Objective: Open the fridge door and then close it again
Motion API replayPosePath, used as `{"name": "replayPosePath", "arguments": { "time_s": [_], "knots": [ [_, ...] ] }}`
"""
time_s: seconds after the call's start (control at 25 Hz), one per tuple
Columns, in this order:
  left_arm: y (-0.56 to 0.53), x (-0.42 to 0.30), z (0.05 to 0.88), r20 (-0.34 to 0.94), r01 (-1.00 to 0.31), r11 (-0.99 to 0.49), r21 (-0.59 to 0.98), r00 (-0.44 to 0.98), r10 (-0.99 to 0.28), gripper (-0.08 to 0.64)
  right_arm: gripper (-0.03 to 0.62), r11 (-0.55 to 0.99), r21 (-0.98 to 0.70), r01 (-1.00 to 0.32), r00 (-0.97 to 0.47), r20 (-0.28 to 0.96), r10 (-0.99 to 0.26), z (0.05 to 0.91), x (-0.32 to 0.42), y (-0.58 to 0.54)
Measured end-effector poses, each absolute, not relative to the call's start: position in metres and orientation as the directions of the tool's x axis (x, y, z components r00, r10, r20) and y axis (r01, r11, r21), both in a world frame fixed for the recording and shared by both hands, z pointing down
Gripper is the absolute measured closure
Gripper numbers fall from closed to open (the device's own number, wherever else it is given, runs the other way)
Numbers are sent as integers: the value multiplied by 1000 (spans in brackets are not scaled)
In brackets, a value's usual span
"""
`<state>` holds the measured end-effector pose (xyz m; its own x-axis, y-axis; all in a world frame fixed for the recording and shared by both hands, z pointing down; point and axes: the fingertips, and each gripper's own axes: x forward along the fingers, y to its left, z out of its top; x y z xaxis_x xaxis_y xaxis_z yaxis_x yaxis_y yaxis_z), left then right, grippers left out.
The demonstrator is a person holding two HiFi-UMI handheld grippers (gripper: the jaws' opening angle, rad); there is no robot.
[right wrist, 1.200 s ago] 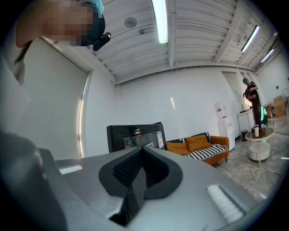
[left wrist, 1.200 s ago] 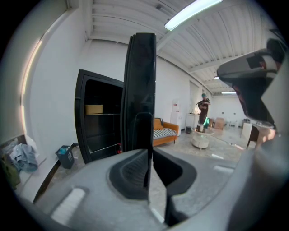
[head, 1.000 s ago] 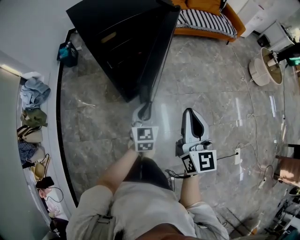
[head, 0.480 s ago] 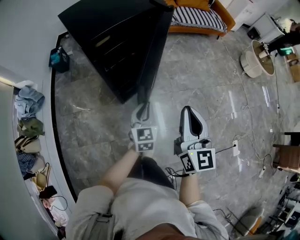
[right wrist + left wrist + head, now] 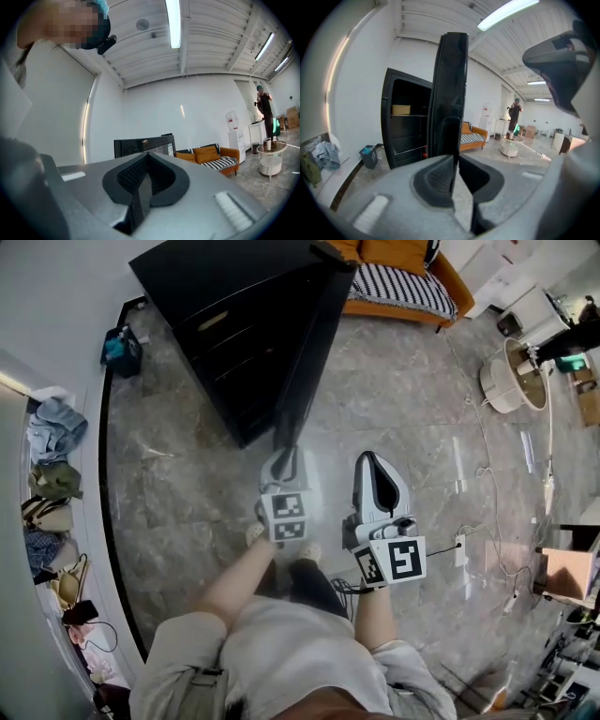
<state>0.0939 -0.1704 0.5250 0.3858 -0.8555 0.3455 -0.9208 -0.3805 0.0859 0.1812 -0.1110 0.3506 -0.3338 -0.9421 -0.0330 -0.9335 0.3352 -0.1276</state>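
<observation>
The black fridge (image 5: pixel 225 324) stands against the wall with its door (image 5: pixel 314 343) swung wide open, edge toward me. My left gripper (image 5: pixel 284 460) is at the door's free edge, shut on it. In the left gripper view the tall dark door (image 5: pixel 450 93) runs down between the pads of the left gripper (image 5: pixel 456 171), and the fridge's open shelves (image 5: pixel 405 122) show to its left. My right gripper (image 5: pixel 375 472) hovers to the right of the left one, away from the door. In its own view the right gripper (image 5: pixel 145 173) is shut with nothing between its pads.
An orange sofa (image 5: pixel 403 282) with a striped cushion stands behind the fridge. A round white table (image 5: pixel 511 371) is at the right, a blue bin (image 5: pixel 120 345) left of the fridge. Bags and clothes (image 5: pixel 52 484) line the left wall. Cables and a power strip (image 5: pixel 461 549) lie on the floor.
The right gripper has risen slightly. The left gripper stays at the door's edge and the door keeps about the same angle.
</observation>
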Motion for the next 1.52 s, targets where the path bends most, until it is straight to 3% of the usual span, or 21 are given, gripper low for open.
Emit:
{"name": "replayPosePath", "arguments": {
  "time_s": [0.96, 1.52],
  "knots": [
    [-148, 162, 527, 352, -952, -296, 80, 305, -885, 528, 590, 414, -128, -901, -410, -54, -910, 349, 236, -85],
    [-157, 132, 528, 351, -954, -282, 102, 299, -887, 522, 589, 434, -132, -891, -431, -57, -901, 350, 218, -91]
  ]
}}
